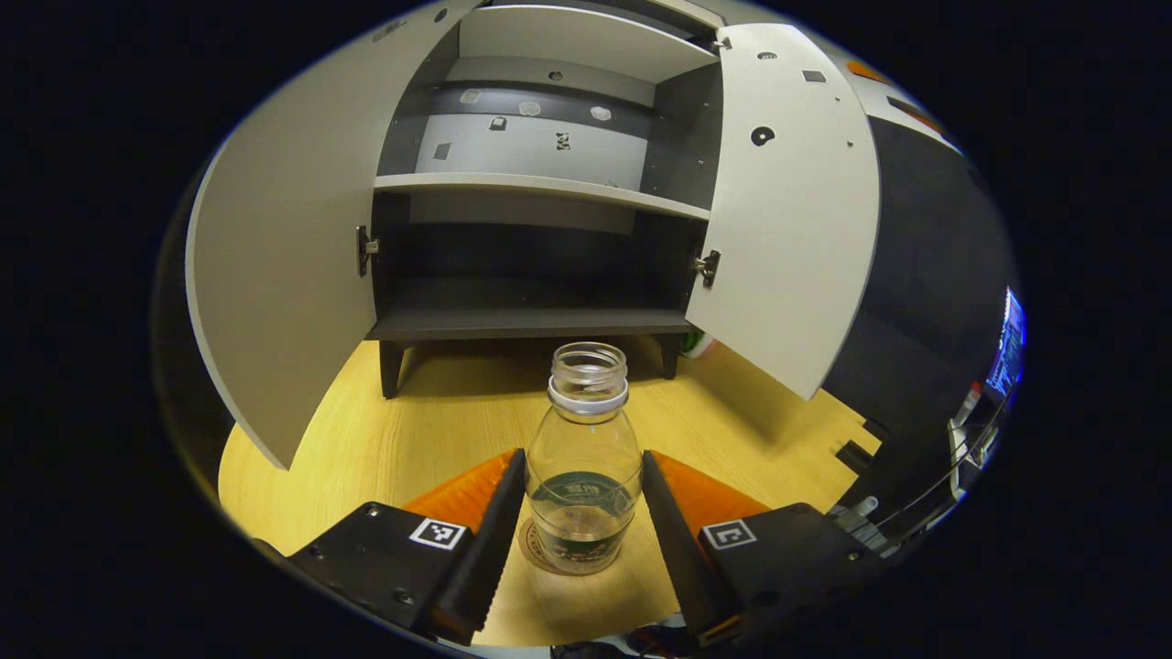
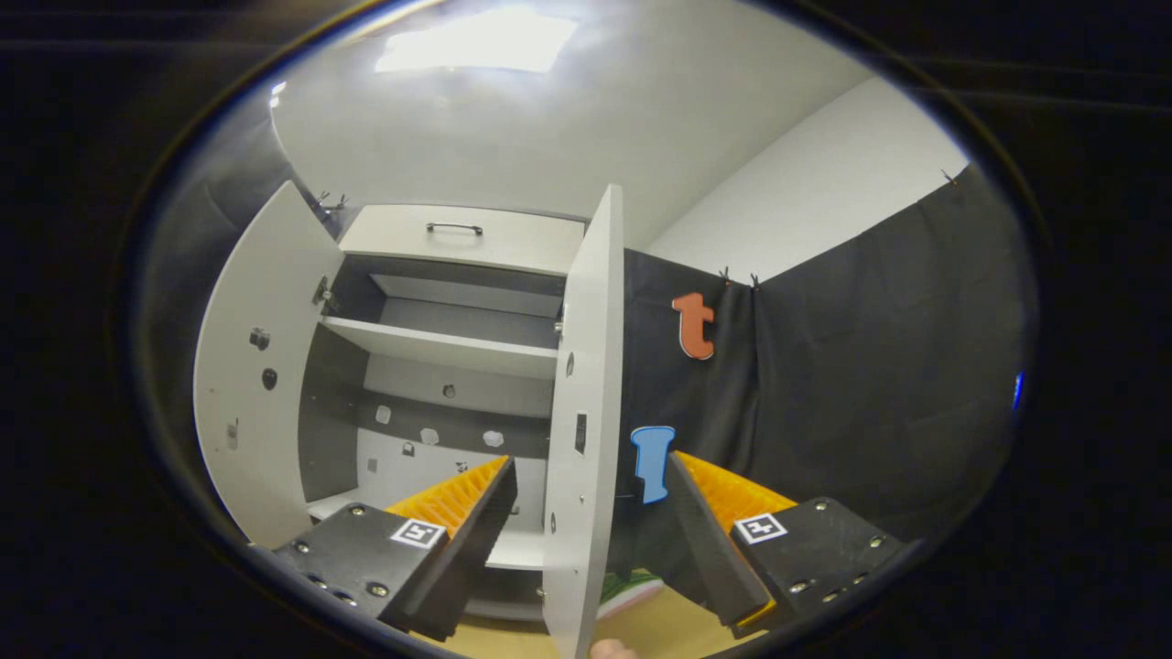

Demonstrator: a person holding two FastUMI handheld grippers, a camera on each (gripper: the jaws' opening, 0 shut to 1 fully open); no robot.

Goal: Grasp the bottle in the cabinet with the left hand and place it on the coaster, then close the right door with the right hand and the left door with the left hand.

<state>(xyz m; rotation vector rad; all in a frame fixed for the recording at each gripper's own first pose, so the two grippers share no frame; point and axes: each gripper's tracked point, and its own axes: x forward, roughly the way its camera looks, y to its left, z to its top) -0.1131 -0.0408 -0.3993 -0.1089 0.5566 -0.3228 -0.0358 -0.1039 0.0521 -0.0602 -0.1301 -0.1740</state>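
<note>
The bottle (image 1: 583, 458) stands upright on the coaster (image 1: 549, 555), out on the wooden worktop (image 1: 412, 439) just in front of the cabinet (image 1: 531, 183). It is clear plastic, cap off, with a dark label band round its lower half. The coaster peeps out as a round disc under its base. The left claw (image 1: 583, 522) sits around the bottle, one finger to each side. The fingers look to be right at the bottle's flanks, but I cannot tell whether both are pressing on it or just clear of it.

Behind the bottle, the cabinet stands wide open on short dark legs. The left door (image 1: 275, 275) swings out on the bottle's left, and the right door (image 1: 787, 201) swings out on its right. Inside there is a pale shelf (image 1: 540, 188) across the middle and a dark lower compartment beneath it, with nothing standing in it.

Over to the right gripper view: the right claw (image 2: 591, 540) is spread wide, and the right door (image 2: 586, 412) shows edge-on between its two fingers. Neither finger is seen pressing on the door; the panel stands in the gap. Beyond the door's edge are the cabinet's interior shelves and the left door (image 2: 256, 384), still open. A top drawer with a dark handle (image 2: 453, 227) sits above the opening.
</note>
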